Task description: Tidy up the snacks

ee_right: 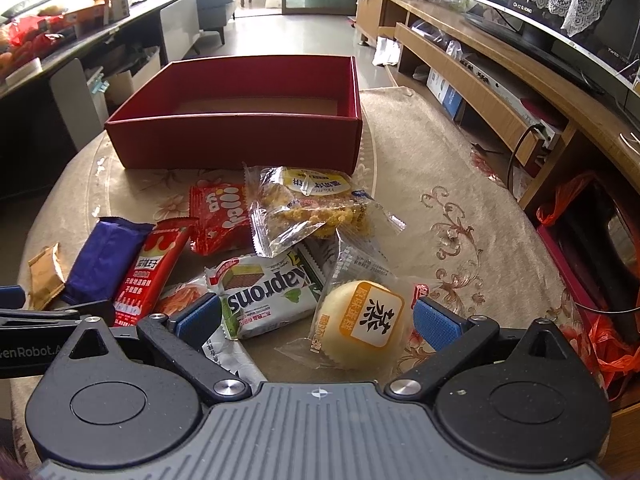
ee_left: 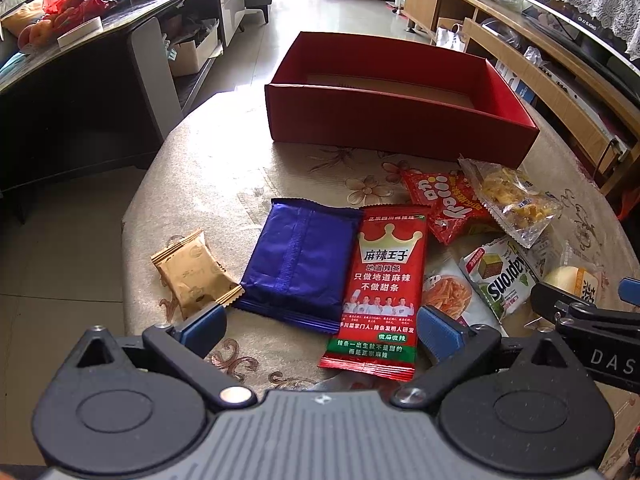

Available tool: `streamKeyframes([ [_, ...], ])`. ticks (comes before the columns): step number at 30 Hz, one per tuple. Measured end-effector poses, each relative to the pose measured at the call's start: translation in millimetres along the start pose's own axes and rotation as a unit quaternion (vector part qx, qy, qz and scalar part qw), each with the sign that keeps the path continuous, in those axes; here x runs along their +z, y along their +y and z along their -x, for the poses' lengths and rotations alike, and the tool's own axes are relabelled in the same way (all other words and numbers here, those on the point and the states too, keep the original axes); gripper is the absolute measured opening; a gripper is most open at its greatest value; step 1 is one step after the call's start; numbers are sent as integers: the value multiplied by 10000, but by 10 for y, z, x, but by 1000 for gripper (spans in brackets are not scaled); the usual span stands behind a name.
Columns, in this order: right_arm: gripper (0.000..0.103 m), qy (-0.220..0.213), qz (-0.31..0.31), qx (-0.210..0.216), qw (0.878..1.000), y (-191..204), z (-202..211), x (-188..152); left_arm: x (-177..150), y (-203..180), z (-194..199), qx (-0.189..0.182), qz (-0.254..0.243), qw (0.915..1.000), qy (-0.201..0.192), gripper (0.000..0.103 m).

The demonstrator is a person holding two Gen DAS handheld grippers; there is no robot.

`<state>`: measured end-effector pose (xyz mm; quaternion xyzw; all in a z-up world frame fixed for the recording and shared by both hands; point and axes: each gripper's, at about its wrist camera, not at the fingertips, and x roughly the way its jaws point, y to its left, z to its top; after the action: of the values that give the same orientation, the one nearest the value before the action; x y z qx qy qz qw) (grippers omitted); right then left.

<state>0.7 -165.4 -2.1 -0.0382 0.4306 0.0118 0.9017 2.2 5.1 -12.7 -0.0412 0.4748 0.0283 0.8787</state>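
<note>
Right wrist view showed the right gripper wide open and holding nothing, its blue pads flanking a round wrapped cake that lay just ahead and slightly right of centre on the table. Left wrist view showed the left gripper equally wide open and empty, with the red strip packet lying between its fingers, its long axis running away from the gripper toward the box. A blue packet sat just beside it on the left, a tan sachet further left. Beyond lay the Kaprons wafer, a red bag and a clear crisp pack. Farthest, the red box stood open, seemingly empty. Each gripper looked nearest its own packet; sorting had not yet begun.
</note>
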Motion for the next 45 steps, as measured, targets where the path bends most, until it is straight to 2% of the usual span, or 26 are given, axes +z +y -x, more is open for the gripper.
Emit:
streamKeyframes([
  [11, 103, 79, 35, 79, 9999, 20, -27, -2, -5, 4, -10, 2, -7, 10000, 67, 95],
  [45, 102, 221, 82, 235, 9994, 44, -77, -8, -38, 60, -27, 22, -6, 9999, 134, 95],
])
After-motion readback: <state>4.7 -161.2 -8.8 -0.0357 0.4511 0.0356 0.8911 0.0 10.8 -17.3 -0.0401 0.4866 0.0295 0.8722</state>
